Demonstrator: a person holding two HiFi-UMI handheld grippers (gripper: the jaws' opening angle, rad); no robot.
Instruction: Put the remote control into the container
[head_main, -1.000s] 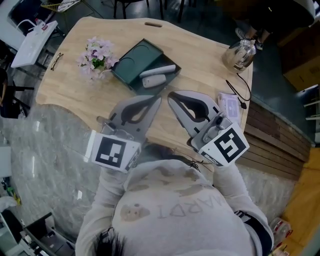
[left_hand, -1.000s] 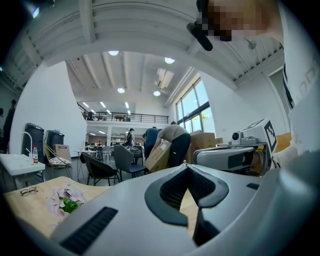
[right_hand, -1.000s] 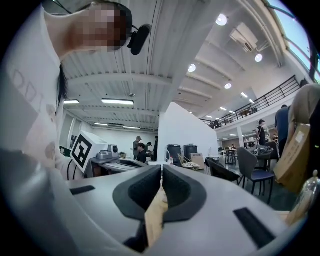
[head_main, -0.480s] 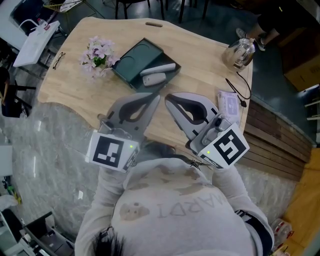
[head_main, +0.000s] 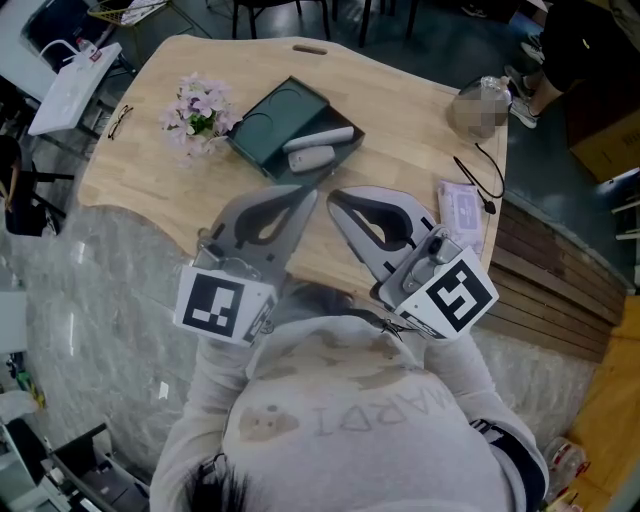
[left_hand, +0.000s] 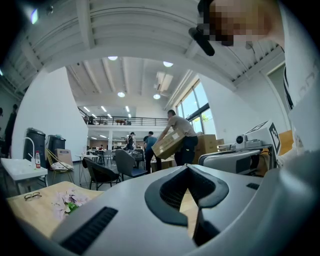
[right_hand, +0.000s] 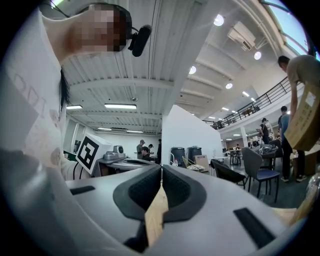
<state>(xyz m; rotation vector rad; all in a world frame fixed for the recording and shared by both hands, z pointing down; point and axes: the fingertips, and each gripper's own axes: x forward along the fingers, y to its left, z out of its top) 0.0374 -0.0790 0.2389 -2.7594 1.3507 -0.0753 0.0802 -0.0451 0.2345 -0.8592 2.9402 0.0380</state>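
Note:
In the head view a dark green container (head_main: 262, 128) sits on the wooden table (head_main: 400, 110) toward the back. Two grey remote controls (head_main: 318, 139) lie inside it, along its right side. My left gripper (head_main: 312, 192) and right gripper (head_main: 333, 196) are held side by side near the table's front edge, their tips pointing at the container and a little short of it. Both are shut with nothing between the jaws. The left gripper view shows its jaws (left_hand: 188, 167) closed together; the right gripper view shows the same for its jaws (right_hand: 161, 169).
A bunch of pale pink flowers (head_main: 195, 112) lies left of the container, with glasses (head_main: 118, 120) at the table's left edge. A glass jug (head_main: 478, 108), a black cable (head_main: 478, 178) and a white packet (head_main: 460, 210) sit at the right. Chairs stand beyond the far edge.
Both grippers have crept slightly forward toward the container. The remotes and the container have not moved.

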